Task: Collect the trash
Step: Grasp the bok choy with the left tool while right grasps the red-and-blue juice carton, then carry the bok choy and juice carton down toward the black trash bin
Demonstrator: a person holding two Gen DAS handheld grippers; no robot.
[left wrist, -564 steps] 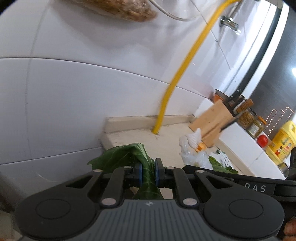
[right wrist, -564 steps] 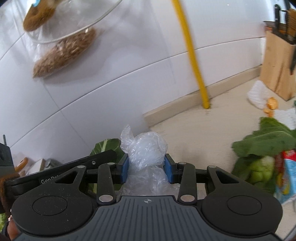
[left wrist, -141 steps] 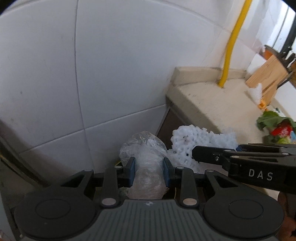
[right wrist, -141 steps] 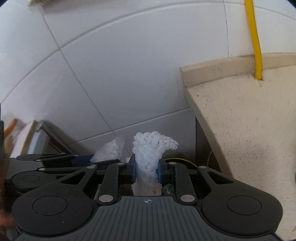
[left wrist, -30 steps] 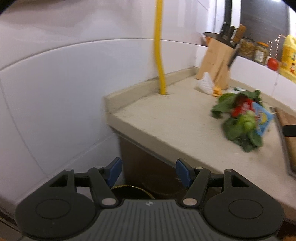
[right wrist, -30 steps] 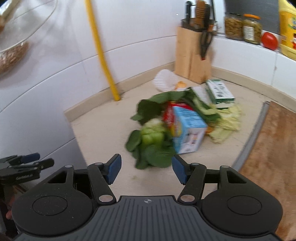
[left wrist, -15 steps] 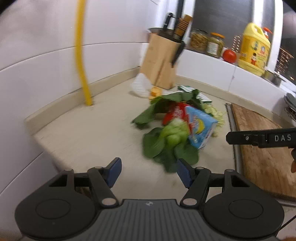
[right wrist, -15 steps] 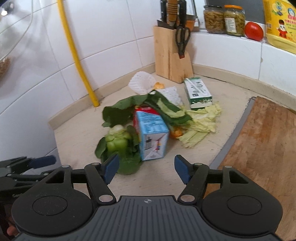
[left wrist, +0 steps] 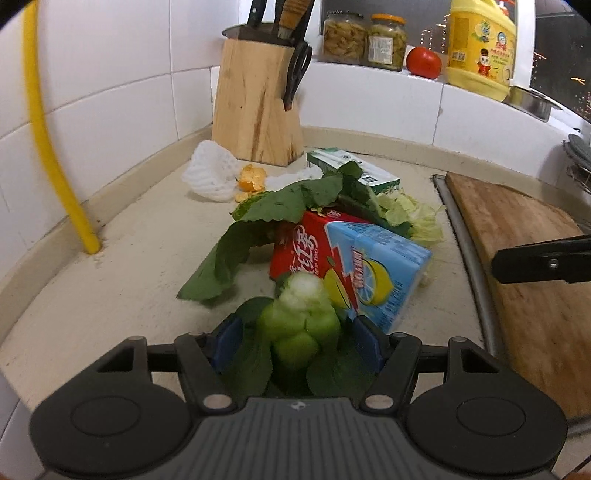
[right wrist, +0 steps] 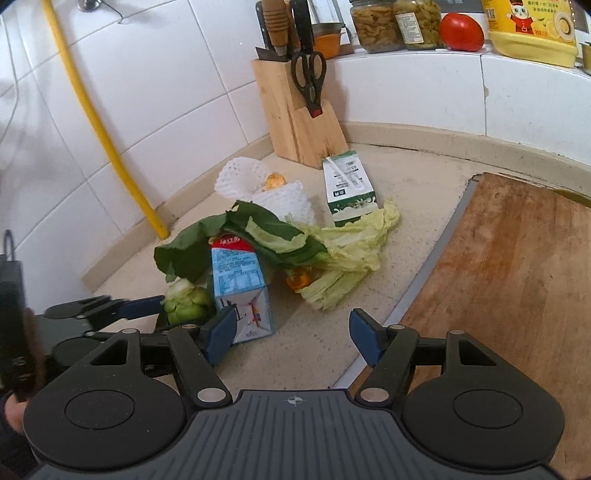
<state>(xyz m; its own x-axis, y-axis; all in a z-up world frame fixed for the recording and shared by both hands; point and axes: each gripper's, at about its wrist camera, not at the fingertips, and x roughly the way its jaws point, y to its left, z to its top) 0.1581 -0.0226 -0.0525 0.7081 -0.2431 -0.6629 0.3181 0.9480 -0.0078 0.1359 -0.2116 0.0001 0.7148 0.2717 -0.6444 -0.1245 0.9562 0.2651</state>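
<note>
Carton (left wrist: 354,266) shows red Chinese characters beside a lemon picture.

The leafy end of the green vegetable stub (left wrist: 299,325) goes down behind the black body of the left gripper (left wrist: 297,341), so it cannot be seen whether the blue fingers (left wrist: 226,341) touch it. A big dark leaf (right wrist: 236,236) covers the top of the red and blue carton (right wrist: 242,284). Under the pale cabbage leaves (right wrist: 347,254) sits a small orange thing (right wrist: 298,280), too hidden to name. The yellow bottle (right wrist: 532,26) is cut off by the top edge. The writing on the green and white carton (right wrist: 349,184) is too small to read.
</note>
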